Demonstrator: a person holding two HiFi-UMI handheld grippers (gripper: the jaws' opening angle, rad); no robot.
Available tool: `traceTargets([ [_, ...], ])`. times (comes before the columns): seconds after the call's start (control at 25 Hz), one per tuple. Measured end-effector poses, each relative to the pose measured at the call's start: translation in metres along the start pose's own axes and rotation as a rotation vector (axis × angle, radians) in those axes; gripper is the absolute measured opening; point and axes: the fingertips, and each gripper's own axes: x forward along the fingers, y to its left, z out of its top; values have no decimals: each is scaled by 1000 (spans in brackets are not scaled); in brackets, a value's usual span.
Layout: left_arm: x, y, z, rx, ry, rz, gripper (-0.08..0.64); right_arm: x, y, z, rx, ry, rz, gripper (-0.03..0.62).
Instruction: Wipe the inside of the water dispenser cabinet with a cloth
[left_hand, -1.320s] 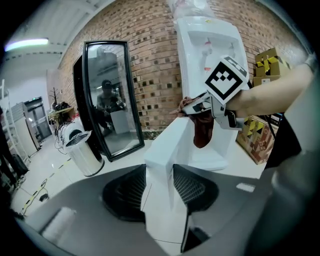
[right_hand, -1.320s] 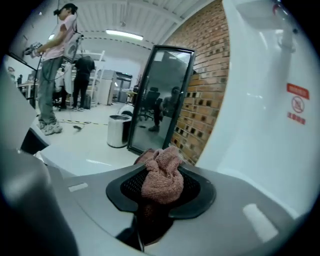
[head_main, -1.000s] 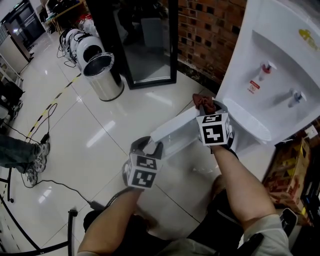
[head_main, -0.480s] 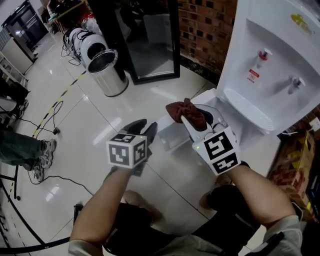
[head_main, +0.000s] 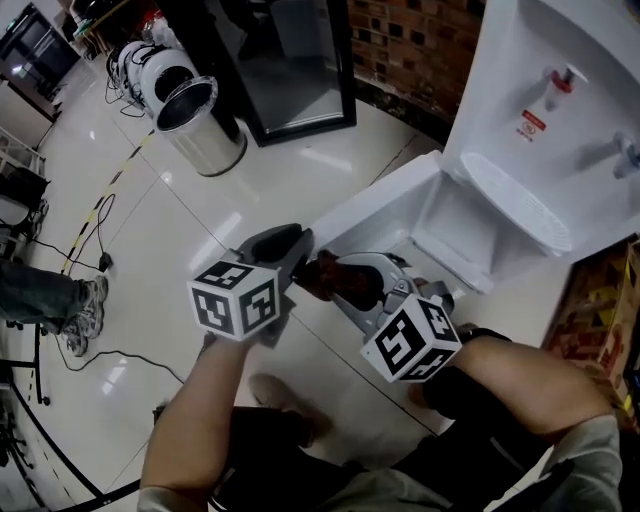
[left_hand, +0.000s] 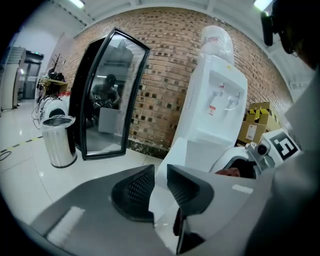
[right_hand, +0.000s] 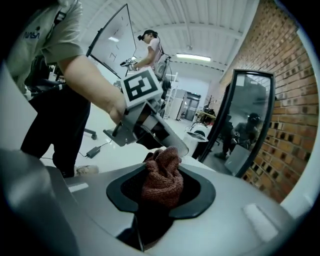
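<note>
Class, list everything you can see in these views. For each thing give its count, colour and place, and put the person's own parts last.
water dispenser: 1, white, against the brick wall, upper right
cabinet door: 1, white, swung open at the dispenser's base
cloth: 1, dark red, in the right gripper jaws, centre
waste bin: 1, shiny steel, on the floor, upper left
black-framed panel: 1, leaning on the brick wall
cardboard boxes: several, brown, beside the dispenser
left gripper: 1, grey, jaws closing, nothing between them
right gripper: 1, grey, shut on the cloth
forearms: 2, bare, bottom of the head view
</note>
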Motion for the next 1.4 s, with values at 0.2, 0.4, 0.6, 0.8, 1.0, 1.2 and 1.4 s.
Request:
traceTargets([
  [0.2,0,2,2,15,-6,43,77,28,-15,-19,47,-4,-31,131],
  [0.4,3,6,4,6,-21,78,57,36,-27,-29,115,-20,-68,130],
  [0.6,3,11,7,-3,-26,98,57,33,-70,-59,283,1,-199,130],
  [0.8,3,12,7,-6,-31,103,57,29,-107,-82,351,5,-313,130],
  [1.0,4,12,7,-4,-32,109,57,23,-133,-99,410,25,-399,130],
  [1.2,4,10,7,-4,-35,116,57,5,-159,-120,465,55,-509,130],
  [1.4,4,10,5,1,-36,119,57,-30,-197,-154,557,77,-666,121],
])
